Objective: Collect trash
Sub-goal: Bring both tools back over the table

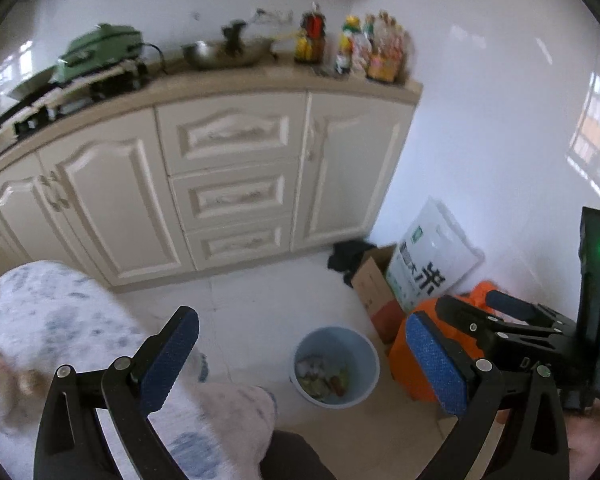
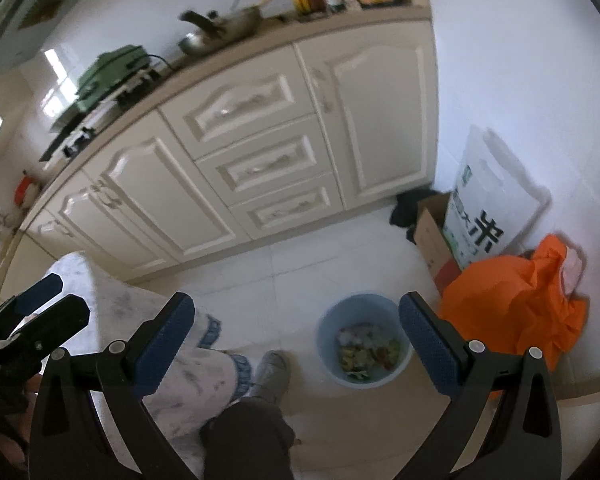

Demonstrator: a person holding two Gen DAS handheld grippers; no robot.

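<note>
At lower centre of the frame, our left gripper (image 1: 304, 356) and right gripper (image 2: 296, 344) hang spread and empty above the blue bin (image 2: 365, 338); its loose scraps (image 2: 366, 350) look light and soft, best pinched singly.

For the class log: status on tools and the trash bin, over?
Both tools open, empty. Blue bin on floor, trash inside. Path clear.

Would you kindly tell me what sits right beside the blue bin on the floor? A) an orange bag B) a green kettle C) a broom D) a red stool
A: an orange bag slumps on the floor next to the blue bin, which holds scraps.
</note>
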